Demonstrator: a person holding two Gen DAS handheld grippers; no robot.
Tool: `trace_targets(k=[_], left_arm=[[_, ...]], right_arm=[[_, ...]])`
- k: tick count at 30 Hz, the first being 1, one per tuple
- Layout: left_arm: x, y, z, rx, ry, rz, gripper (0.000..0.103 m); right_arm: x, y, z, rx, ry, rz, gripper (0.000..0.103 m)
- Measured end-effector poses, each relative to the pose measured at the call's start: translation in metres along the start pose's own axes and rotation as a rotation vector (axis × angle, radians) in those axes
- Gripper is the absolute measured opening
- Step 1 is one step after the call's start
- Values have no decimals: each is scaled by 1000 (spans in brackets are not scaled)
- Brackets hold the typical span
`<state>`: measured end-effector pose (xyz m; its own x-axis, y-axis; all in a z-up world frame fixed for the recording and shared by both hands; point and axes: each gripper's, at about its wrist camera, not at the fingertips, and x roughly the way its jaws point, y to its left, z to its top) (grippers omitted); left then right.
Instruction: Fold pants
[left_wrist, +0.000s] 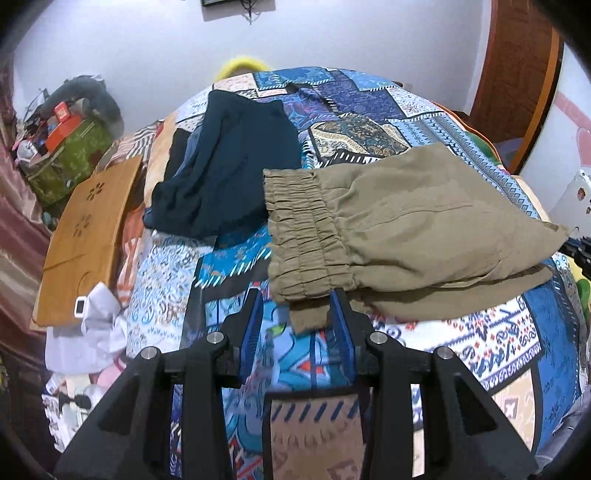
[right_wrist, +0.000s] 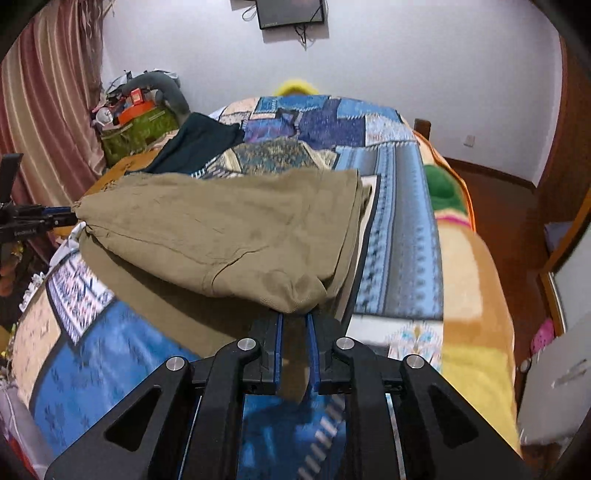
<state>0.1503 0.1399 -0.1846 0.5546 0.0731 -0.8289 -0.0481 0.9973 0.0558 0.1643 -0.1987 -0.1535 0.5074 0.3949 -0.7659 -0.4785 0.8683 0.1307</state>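
Khaki pants (left_wrist: 406, 229) lie folded across the patterned bedspread (left_wrist: 498, 343), their ruffled elastic waistband (left_wrist: 303, 229) towards me in the left wrist view. My left gripper (left_wrist: 297, 299) has its jaws apart around the waistband's near corner. The cloth rests against the right finger and bedspread shows beside the left finger. From the right wrist view, the same pants (right_wrist: 221, 229) stretch from the left gripper (right_wrist: 72, 216) at the far left to my right gripper (right_wrist: 295, 317). That one is shut on the bunched near end, and khaki cloth fills its narrow gap.
A dark navy garment (left_wrist: 229, 166) lies on the bed beyond the waistband. A wooden lap desk (left_wrist: 88, 236) and white cloth (left_wrist: 99, 317) sit at the bed's left edge, with a cluttered green bag (left_wrist: 70, 155) behind them. Wooden floor (right_wrist: 491, 206) runs along the bed's right side.
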Motion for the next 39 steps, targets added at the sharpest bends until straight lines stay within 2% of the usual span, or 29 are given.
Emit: trace_targets(k=[3,5,8,10,13,14,18,21,25,27,32,37,38,39], left_arm=[[-7,0,-5,-2,-3,8,45],[-13,-4,-5,18,-15,41,48],[-24,-15,-1,62,-52,75,59],[-31,-27,2,103,-90,87,75],[-36,-50,7,187,-128,96,90],[-35,-55,8,210,-130,99,90],[-20,-85,10,331,-110,116,90],[-2,-105,7,417,-77,110,90],[16,-118,6,477,-49,107,90],[19,-120,9,473,-49,101,90],[18,-111,29,390,-34,27,90],[13,-102,44,314,-28,-39,90],[13,-101,45,304,-27,-48,90],[13,-101,45,299,-25,-53,90]], right_arm=[[-6,1,-9,15,-3,0,12],[-10,2,-12,20,-7,2,12],[-21,7,-9,10,-50,-19,14],[-29,13,-5,-3,-86,-27,19],[-37,23,2,-26,-131,-19,39],[-37,27,4,-37,-136,-13,45],[-30,46,11,-98,-131,16,57],[-18,60,12,-148,-108,37,59],[3,77,12,-212,-56,71,59],[10,84,12,-235,-40,84,59],[31,102,16,-288,-8,101,59],[42,114,24,-301,-17,121,59],[44,116,26,-302,-18,122,58],[46,117,28,-305,-23,121,50]])
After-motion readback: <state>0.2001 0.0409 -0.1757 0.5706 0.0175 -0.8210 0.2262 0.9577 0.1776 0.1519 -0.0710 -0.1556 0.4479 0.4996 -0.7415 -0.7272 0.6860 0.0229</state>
